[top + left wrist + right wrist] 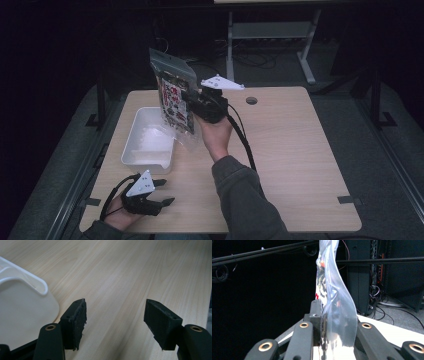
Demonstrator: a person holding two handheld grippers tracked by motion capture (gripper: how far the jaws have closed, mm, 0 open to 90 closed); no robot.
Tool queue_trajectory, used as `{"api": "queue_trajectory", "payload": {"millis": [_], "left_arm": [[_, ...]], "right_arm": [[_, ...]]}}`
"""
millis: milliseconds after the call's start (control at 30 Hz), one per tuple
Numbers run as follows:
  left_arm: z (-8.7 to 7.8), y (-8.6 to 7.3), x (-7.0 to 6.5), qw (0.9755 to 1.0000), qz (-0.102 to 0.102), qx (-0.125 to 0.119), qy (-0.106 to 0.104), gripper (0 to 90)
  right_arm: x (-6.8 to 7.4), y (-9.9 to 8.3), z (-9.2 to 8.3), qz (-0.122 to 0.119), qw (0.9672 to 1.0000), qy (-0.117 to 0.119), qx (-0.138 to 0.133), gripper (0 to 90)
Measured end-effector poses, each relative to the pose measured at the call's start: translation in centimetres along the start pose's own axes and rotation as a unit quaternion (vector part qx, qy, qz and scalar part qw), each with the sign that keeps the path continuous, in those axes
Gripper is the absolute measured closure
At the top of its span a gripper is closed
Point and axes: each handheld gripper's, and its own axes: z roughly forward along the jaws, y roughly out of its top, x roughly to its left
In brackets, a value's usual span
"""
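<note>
Right tool (196, 106) pinches a slick plastic pouch (174, 95) above the white tub (131, 137), so it may slip out, while the left tool (167, 192) rests open-jawed on the tabletop (300, 165).

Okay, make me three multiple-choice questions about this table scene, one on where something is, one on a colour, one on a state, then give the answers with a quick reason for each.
1. Where is the plastic bag?
A. lying in the tub
B. held up in the air above the table
C. flat on the table near the hole

2. What colour is the tub?
A. white
B. blue
C. black

3. How do the left gripper's jaws stand?
A. shut on the bag
B. shut on the tub's rim
C. apart, with nothing between them

Answers:
1. B, the right gripper clamps the bag and lifts it beside the tub.
2. A, its walls and rim show white in the high view.
3. C, bare table shows between the jaws.
</note>
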Motion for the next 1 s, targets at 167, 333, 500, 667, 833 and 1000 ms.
{"api": "queue_trajectory", "payload": {"millis": [167, 333, 500, 667, 833, 1000], "left_arm": [[0.0, 0.0, 0.1, 1.0, 0.001, 0.004, 0.0, 33.7], [0.1, -0.1, 0.2, 1.0, -0.002, 0.007, 0.001, 33.7], [0.1, -0.2, 0.2, 0.9999, 0.002, 0.014, 0.002, 33.6], [0.2, -0.2, 0.2, 0.9998, 0.002, 0.018, -0.001, 33.1], [0.3, -0.3, 0.3, 0.9998, 0.002, 0.019, -0.001, 32.5], [0.3, -0.3, 0.4, 0.9998, 0.001, 0.019, -0.002, 31.8]], "right_arm": [[0.9, 0.3, 2.4, 0.0, 1.0, -0.002, -0.004, 75.1], [1.5, 0.1, 4.0, -0.002, 1.0, -0.006, -0.004, 75.1], [2.0, -0.7, 5.8, -0.002, 0.9999, -0.015, -0.003, 75.1], [2.5, -1.7, 7.9, -0.01, 0.9996, -0.028, -0.001, 75.1], [2.7, -2.2, 8.9, -0.018, 0.9992, -0.036, -0.002, 75.1], [2.8, -3.0, 9.9, -0.012, 0.9988, -0.046, -0.006, 75.1]]}}
